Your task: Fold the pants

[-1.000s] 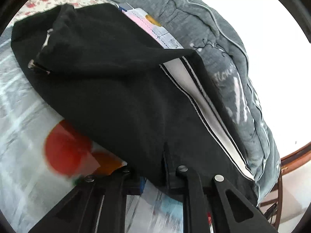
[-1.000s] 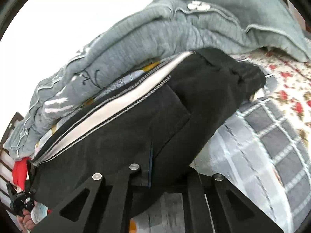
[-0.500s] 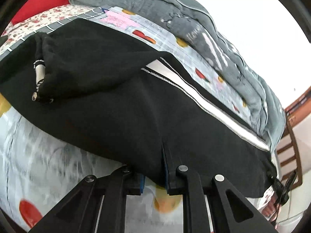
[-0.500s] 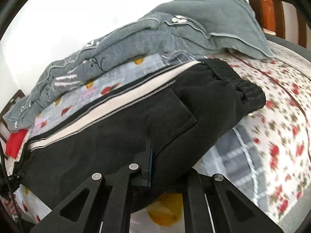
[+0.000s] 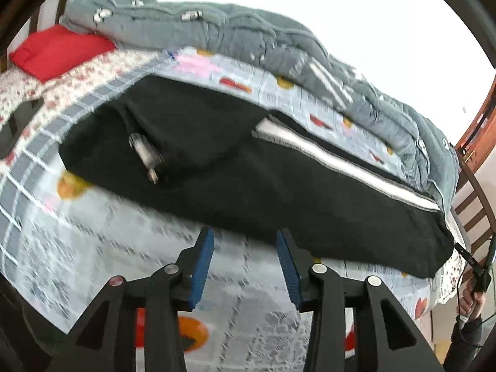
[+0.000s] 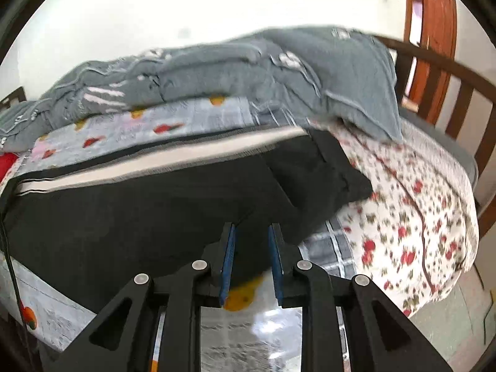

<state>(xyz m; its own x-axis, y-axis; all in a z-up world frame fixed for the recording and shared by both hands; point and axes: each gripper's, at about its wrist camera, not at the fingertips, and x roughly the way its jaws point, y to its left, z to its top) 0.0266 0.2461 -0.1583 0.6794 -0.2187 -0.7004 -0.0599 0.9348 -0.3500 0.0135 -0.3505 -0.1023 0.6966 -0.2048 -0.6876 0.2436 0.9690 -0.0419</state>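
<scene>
Lying flat across the bed (image 5: 62, 217), the black pants (image 5: 263, 186) stretch lengthwise with one leg laid over the other, white side stripe (image 5: 341, 158) running along the far edge. That stacking looks deliberate: with the legs doubled, the next fold only has to bring the ends together.

The left gripper (image 5: 245, 257) hovers just at the near edge of the cloth, its blue pads (image 5: 201, 263) well apart and nothing between them. The right gripper (image 6: 249, 257) sits over the near hem too, fingers parted by a narrower gap, with dark fabric showing beyond the tips but nothing pinched that I can see. Both tools are empty, then, and the pants rest on the patterned sheet by their own weight.

A drawstring tip (image 5: 145, 155) pokes out near the waistband at the left end; worth tucking in, I'd say, or it could dangle out of the finished bundle. The grey quilt (image 5: 248, 37) is bunched behind the pants against the wall, and a red pillow (image 5: 59, 49) sits in the far corner, both out of the working area. Plenty of blur here, so fine detail at the hem is hard to call.
</scene>
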